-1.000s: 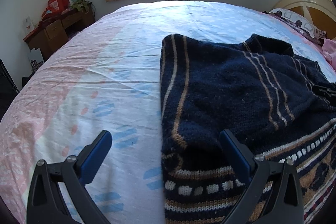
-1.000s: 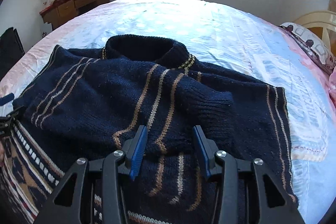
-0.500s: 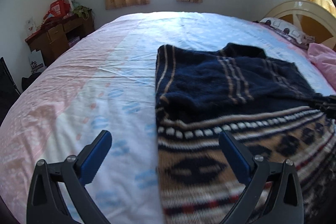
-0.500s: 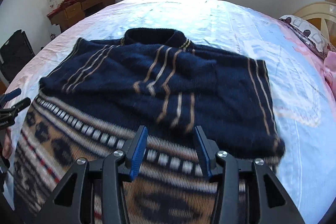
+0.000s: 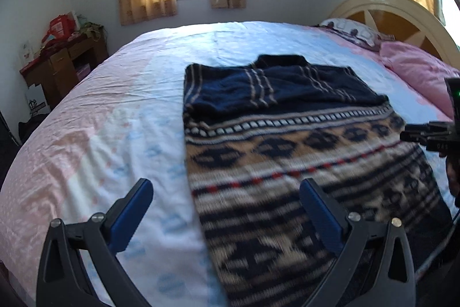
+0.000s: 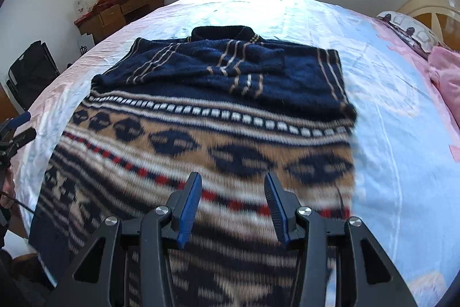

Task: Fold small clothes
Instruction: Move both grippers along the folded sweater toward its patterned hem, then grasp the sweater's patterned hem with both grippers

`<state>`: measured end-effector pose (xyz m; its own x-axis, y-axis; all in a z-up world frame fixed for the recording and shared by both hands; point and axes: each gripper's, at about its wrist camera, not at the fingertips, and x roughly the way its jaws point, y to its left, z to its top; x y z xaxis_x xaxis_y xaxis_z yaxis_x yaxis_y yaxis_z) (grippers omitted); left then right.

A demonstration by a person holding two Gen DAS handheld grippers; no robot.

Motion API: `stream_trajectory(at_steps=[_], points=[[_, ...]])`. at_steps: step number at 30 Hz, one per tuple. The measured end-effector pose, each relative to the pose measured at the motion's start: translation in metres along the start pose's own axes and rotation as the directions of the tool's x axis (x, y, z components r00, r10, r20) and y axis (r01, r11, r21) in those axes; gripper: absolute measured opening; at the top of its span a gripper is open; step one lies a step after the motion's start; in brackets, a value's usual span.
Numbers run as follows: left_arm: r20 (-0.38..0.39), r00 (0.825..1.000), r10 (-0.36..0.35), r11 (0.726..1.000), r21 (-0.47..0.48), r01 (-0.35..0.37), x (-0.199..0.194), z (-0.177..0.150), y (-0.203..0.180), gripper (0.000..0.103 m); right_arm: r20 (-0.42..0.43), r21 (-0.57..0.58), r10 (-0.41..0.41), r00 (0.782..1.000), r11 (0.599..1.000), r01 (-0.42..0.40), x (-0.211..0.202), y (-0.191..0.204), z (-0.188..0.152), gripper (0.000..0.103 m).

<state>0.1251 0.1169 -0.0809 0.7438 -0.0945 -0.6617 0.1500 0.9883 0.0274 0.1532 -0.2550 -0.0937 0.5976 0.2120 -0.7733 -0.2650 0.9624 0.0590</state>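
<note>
A navy knitted sweater (image 5: 287, 140) with tan, white and red patterned bands lies flat on the bed, collar at the far end, both sleeves folded in across the chest; it also fills the right wrist view (image 6: 212, 117). My left gripper (image 5: 227, 209) is open and empty above the sweater's left lower edge. My right gripper (image 6: 233, 203) is open and empty above the lower patterned part. The right gripper also shows at the right edge of the left wrist view (image 5: 428, 134), and the left gripper at the left edge of the right wrist view (image 6: 14, 131).
The bed sheet (image 5: 120, 117) is pale blue and pink. Pink pillows (image 5: 414, 68) and a cream headboard (image 5: 396, 7) are at the right. A wooden desk (image 5: 63, 62) with clutter stands by the far-left wall. A dark chair (image 6: 31, 71) stands beside the bed.
Both grippers have pulled back and up from the folded sleeves toward the sweater's hem, so the whole sweater now shows. The sweater has not moved.
</note>
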Motion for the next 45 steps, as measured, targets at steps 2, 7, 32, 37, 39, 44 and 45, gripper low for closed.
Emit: stream_trajectory(at_steps=[2,7,32,37,39,44,45], points=[[-0.004,1.000,0.002,1.000,0.015,-0.002,-0.009,-0.011,-0.005,0.103,-0.002,0.004,0.000,1.000,1.000,0.000,-0.012,-0.001,-0.013,0.047],[-0.050,0.999,-0.017,1.000,0.012,0.018,-0.025,-0.037,-0.012,0.103,-0.025,0.026,-0.001,1.000,1.000,0.002,-0.038,-0.006,-0.047,0.047],[-0.299,0.913,-0.278,0.956,-0.181,0.232,-0.022,-0.114,-0.023,0.069,-0.103,0.185,-0.008,0.995,0.982,0.028,-0.089,-0.025,-0.154,0.047],[-0.285,0.909,-0.305,0.949,-0.169,0.265,-0.020,-0.115,-0.025,0.050,-0.089,0.195,0.019,0.996,0.981,-0.002,-0.084,-0.022,-0.153,0.047],[-0.278,0.905,-0.322,0.944,-0.173,0.282,-0.020,-0.115,-0.025,0.041,-0.089,0.193,0.026,0.996,0.981,-0.009,-0.083,-0.020,-0.152,0.047],[-0.271,0.894,-0.358,0.929,-0.196,0.313,-0.019,-0.116,-0.021,0.034,-0.114,0.172,0.049,0.992,0.985,-0.029,-0.082,-0.013,-0.152,0.045],[-0.271,0.890,-0.367,0.926,-0.202,0.320,-0.019,-0.116,-0.021,0.034,-0.122,0.168,0.045,0.992,0.986,-0.024,-0.083,-0.012,-0.152,0.044]])
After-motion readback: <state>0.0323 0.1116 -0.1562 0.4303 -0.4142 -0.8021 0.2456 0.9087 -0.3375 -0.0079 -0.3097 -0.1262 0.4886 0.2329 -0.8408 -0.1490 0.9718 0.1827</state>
